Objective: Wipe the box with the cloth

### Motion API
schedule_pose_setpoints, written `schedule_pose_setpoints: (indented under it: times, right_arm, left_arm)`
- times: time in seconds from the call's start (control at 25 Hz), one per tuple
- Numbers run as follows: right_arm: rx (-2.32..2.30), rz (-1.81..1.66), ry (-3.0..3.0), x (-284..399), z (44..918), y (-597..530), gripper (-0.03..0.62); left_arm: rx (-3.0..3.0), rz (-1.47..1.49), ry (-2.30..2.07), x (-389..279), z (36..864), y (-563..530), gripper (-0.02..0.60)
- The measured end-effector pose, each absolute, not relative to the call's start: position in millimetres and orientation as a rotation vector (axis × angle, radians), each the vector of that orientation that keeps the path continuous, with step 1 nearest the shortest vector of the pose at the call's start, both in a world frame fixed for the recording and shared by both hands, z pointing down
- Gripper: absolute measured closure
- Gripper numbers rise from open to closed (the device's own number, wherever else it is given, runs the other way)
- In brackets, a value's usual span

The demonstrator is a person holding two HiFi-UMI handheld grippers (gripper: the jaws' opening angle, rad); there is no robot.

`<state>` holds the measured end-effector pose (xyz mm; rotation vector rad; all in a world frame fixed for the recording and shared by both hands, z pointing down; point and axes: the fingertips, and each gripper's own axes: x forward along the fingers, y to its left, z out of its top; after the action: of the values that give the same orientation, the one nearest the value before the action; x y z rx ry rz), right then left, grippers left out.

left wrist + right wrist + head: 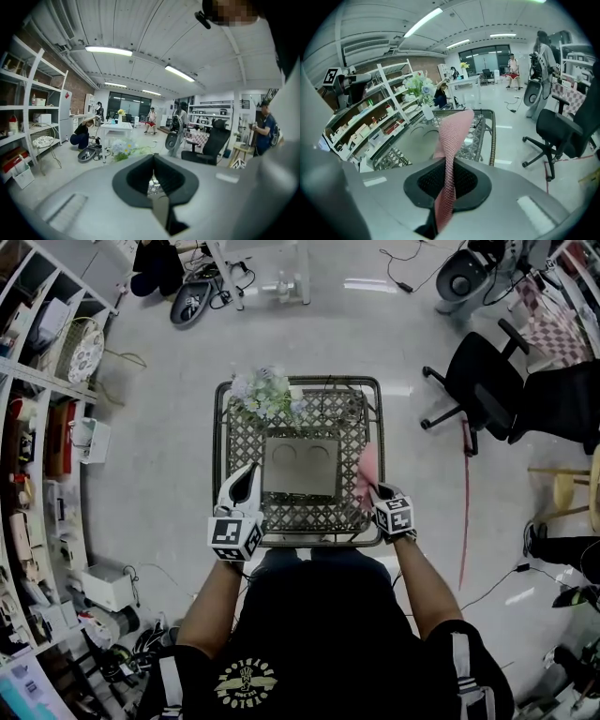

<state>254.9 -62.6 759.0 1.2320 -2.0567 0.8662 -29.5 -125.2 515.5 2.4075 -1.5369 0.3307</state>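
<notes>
– Box (300,467) is sat in the middle of the bench (281,521); pink cloth (367,468) is pinched in the right hand-held gripper (374,489), just beside the box's right edge; left hand-held gripper (250,472) is pressed together, nothing held.

– Cloth should probably be spread flat, then dragged across the top with even pressure; two round recesses there look empty tbh; flowers (265,392) are kept in a vase (426,111) at the back corner.

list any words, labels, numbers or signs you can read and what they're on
Nothing legible.
Yellow emblem on the person's black shirt: lettering too small to read.
Black-and-white marker cubes on the left gripper and right gripper: square patterns, no words.
Flat grey box, pink mesh cloth: no print visible.
</notes>
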Motion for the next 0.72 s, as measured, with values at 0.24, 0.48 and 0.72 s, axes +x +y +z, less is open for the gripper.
schedule_pose_setpoints:
  times: [0.24,0.48,0.72]
  right_arm:
    - [1.190,0.918,-1.992,255.7,796.7,-58.8,0.571]
    - [1.125,0.941,-1.915,255.3,841.9,-58.4,0.572]
    - [1.067,0.957,-1.846,255.5,876.3,-55.3,0.572]
  left_arm:
    - [2.376,0.334,-1.564,-34.6,511.1,-120.3,0.581]
    - [2.331,0.373,-1.607,-45.3,522.0,-112.1,0.581]
    - [2.294,0.385,-1.647,-56.4,528.1,-105.3,0.581]
